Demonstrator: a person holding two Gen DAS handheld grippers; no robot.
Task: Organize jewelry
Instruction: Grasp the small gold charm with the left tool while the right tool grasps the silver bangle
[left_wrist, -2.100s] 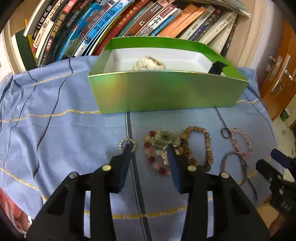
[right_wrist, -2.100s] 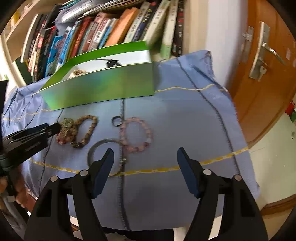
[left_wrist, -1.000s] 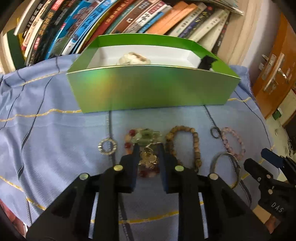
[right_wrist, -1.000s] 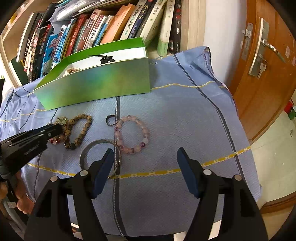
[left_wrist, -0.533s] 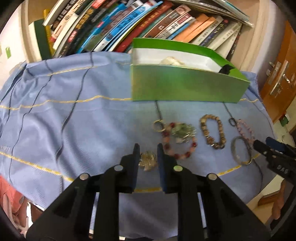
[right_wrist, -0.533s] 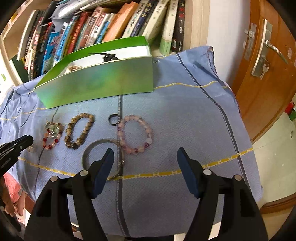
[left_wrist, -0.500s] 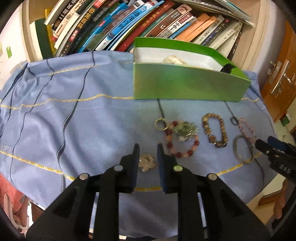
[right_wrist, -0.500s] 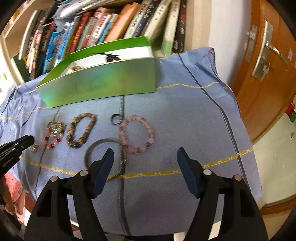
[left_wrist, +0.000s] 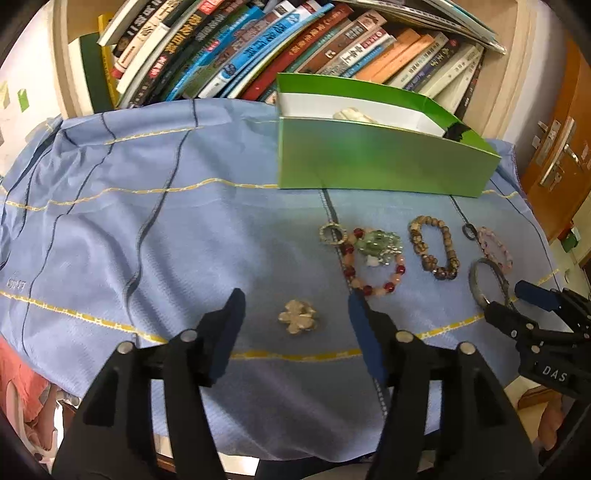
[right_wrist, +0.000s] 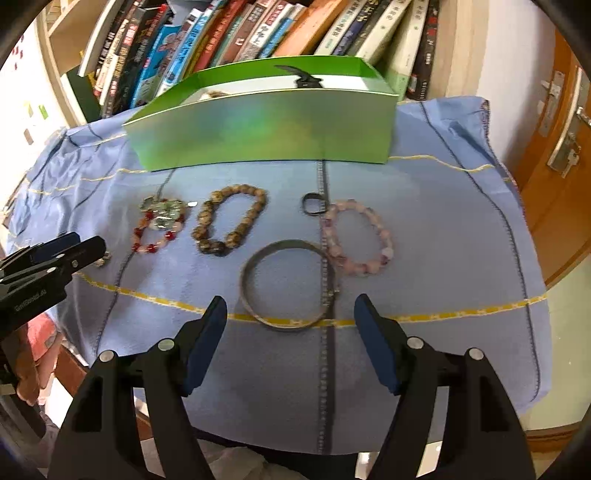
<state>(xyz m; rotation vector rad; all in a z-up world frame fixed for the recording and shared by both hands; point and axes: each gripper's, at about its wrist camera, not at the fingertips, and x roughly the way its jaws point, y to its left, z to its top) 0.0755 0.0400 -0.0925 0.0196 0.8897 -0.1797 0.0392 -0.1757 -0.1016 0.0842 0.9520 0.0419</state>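
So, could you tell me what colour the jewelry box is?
Green box, white inside; clearest in the right wrist view.

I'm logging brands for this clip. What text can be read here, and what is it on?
"DAS": white letters on the right gripper's body.
Book spines: Chinese titles, too blurred to read.
Left gripper, jaws opening with the loose charm between them: lettering blurred.
Blue cloth: small mark, unreadable.
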